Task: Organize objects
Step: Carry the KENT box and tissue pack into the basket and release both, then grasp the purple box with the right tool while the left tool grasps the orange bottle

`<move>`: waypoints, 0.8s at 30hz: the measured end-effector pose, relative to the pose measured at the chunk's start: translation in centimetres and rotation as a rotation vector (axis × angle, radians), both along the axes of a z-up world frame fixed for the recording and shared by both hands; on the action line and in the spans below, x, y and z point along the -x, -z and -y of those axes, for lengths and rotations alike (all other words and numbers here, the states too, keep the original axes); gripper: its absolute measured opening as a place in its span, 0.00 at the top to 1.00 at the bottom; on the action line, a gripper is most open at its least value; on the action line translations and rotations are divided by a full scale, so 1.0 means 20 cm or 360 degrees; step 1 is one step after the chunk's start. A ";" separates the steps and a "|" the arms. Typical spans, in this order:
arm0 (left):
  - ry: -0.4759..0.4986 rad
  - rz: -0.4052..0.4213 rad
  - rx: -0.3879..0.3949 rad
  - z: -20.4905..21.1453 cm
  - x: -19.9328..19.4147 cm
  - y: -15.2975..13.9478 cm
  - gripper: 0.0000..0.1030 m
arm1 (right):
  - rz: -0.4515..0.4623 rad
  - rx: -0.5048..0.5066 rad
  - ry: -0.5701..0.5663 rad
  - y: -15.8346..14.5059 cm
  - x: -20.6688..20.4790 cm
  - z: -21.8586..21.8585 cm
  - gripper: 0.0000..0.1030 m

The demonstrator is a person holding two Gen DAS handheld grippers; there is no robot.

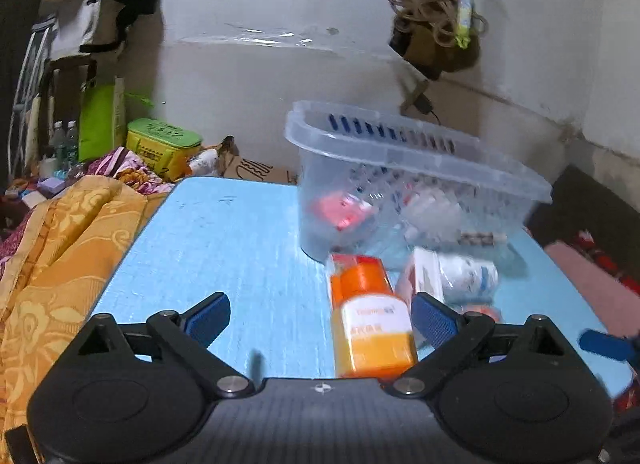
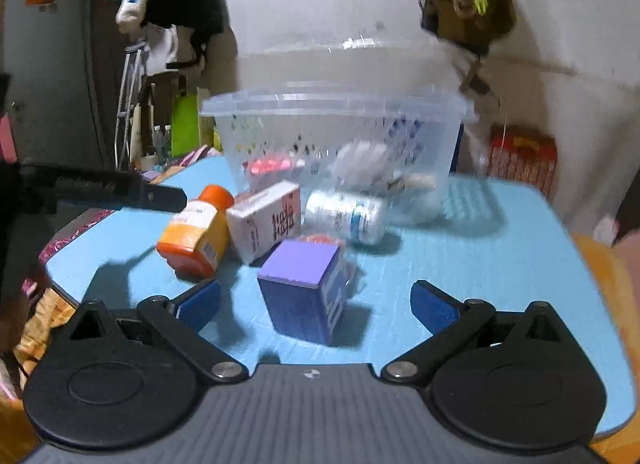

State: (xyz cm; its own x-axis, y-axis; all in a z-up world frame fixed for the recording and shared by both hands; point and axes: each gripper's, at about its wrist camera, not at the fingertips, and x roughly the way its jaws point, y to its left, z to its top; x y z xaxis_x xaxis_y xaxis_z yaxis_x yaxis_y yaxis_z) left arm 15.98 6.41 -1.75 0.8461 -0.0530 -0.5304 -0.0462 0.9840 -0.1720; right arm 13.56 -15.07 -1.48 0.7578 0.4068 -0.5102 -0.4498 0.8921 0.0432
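A clear plastic basket (image 1: 400,152) (image 2: 340,104) stands at the far side of the light blue table (image 1: 224,240) (image 2: 500,264) and holds several small items. In front of it lie an orange bottle (image 1: 370,320) (image 2: 196,232), a white and red box (image 2: 266,220) (image 1: 420,276) and a white bottle (image 2: 352,216) (image 1: 468,276). A purple box (image 2: 304,288) stands nearest. My left gripper (image 1: 322,322) is open, with the orange bottle between its fingers, near the right one. My right gripper (image 2: 316,304) is open around the purple box.
Orange patterned bedding (image 1: 52,248) lies left of the table. A yellow-green tin (image 1: 164,144), bottles and bags stand beyond it. A red patterned box (image 2: 524,160) stands behind the table's right side. Clothes and a rope bundle (image 1: 432,8) hang on the wall.
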 end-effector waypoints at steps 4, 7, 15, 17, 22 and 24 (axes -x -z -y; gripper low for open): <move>0.0074 -0.0029 -0.0164 0.11 0.00 0.04 0.04 | 0.0017 0.0005 0.0024 0.04 -0.02 -0.04 0.00; 0.0116 -0.0060 -0.0288 0.19 0.00 0.08 0.05 | 0.0053 0.0101 0.0012 0.07 -0.02 -0.08 0.00; 0.0069 -0.0076 -0.0427 0.28 -0.02 0.14 0.12 | 0.0014 0.0132 -0.0018 0.11 -0.06 -0.11 0.21; 0.0060 -0.0083 -0.0418 0.28 -0.03 0.15 0.33 | 0.0002 0.0124 -0.0037 0.11 -0.08 -0.11 0.36; 0.0085 -0.0081 -0.0357 0.25 -0.02 0.15 0.47 | 0.0001 0.0082 -0.0115 0.09 -0.06 -0.07 0.54; 0.0081 -0.0049 -0.0380 0.25 0.01 0.14 0.47 | 0.0004 0.0056 -0.0127 0.07 -0.05 -0.03 0.55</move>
State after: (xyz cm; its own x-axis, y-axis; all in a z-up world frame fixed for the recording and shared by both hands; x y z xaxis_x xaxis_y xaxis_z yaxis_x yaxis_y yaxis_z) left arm 15.86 1.35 -4.51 0.8286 0.0348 -0.5587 0.0028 0.9978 0.0663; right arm 14.62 -14.42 -2.95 0.7250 0.4480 -0.5231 -0.5197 0.8543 0.0112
